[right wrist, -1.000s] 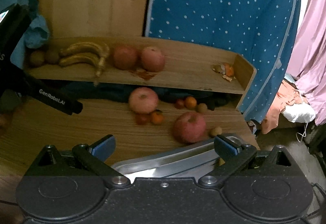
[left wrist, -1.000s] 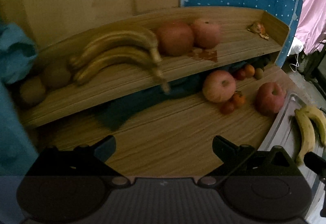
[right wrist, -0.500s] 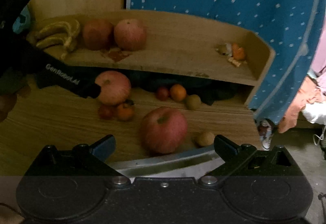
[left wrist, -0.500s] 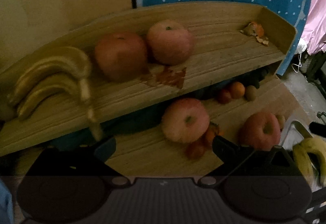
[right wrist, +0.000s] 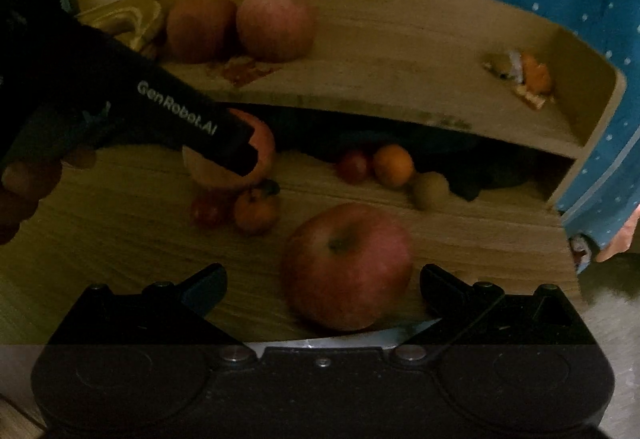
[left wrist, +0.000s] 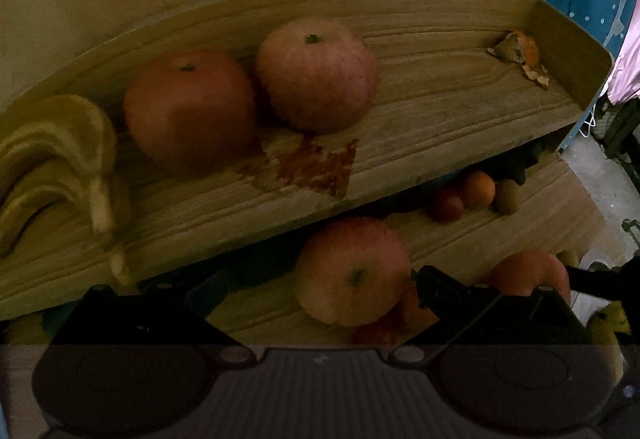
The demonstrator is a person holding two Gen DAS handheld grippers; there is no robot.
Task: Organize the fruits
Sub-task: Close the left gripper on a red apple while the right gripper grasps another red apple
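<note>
While the right claw (right wrist: 323,275) is wide open and holds nothing, a big red apple (right wrist: 347,266) sits between its fingers on the near worktop (right wrist: 100,239). It looks heavy, hard and smooth, so grab its round middle. Left claw (left wrist: 320,279), also open and empty, faces another apple (left wrist: 354,272) below the shelf (left wrist: 440,111).

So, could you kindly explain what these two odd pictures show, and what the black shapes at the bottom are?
Each picture comes from a camera on a hand-held two-finger gripper, looking forward along its fingers. The black shapes are the left gripper and the right gripper; both are open and hold nothing. A wooden shelf carries two apples, bananas and peel scraps. On the surface below lie an apple before the left gripper, another apple before the right, and several small fruits.
</note>
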